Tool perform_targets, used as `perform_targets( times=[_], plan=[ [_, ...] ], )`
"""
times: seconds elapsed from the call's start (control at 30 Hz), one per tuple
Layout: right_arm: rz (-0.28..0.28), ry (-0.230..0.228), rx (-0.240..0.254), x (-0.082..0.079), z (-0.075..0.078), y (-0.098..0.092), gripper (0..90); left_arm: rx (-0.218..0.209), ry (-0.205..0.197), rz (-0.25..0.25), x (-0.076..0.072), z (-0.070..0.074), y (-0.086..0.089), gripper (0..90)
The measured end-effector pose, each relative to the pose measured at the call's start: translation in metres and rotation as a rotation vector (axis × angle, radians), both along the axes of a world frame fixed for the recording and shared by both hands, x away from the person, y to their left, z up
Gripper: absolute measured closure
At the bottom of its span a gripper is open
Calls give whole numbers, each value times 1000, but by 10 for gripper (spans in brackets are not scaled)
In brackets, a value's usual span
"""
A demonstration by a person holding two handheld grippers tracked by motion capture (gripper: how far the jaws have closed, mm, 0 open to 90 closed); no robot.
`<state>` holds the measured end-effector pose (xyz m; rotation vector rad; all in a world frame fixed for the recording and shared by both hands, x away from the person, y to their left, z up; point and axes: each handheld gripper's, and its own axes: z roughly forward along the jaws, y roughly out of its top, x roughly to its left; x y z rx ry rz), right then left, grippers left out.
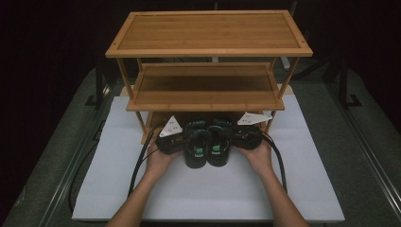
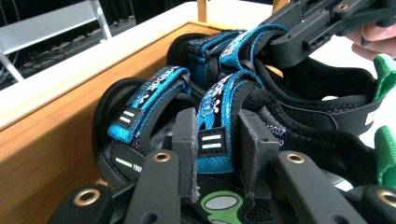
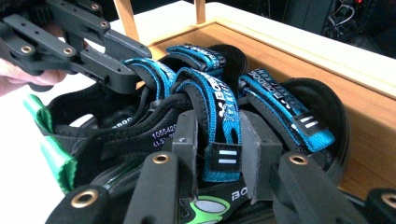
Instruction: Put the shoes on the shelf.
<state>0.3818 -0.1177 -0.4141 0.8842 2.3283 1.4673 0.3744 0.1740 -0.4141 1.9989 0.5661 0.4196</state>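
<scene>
A pair of black sandals is sitting side by side at the front of a bamboo rack's (image 1: 206, 97) bottom shelf, toes pointing in under the shelf and heels jutting out toward the person over the white mat (image 1: 208, 189). The left sandal (image 1: 196, 150) and the right sandal (image 1: 218, 147) are touching each other. Each is showing bright blue patterned straps (image 2: 211, 122) across the foot, white bar tabs, a green heel loop (image 3: 52, 154) and a green logo on the footbed.
</scene>
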Motion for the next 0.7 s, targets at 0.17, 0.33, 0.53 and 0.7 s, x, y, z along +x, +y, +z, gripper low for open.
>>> perform_targets(
  times=[0.17,0.33,0.53,0.7],
  plan=[
    [-24,22,14,-6,6,-4,484,-3,22,18,-5,7,5,487],
    [-48,13,-4,-28,10,-16,385,1,17,34,-21,15,22,332],
    [-61,42,-90,-54,-3,-26,258,57,77,14,-42,1,34,187],
    [-42,86,-152,-60,-24,-17,187,107,119,-4,-44,-15,26,137]
  ],
)
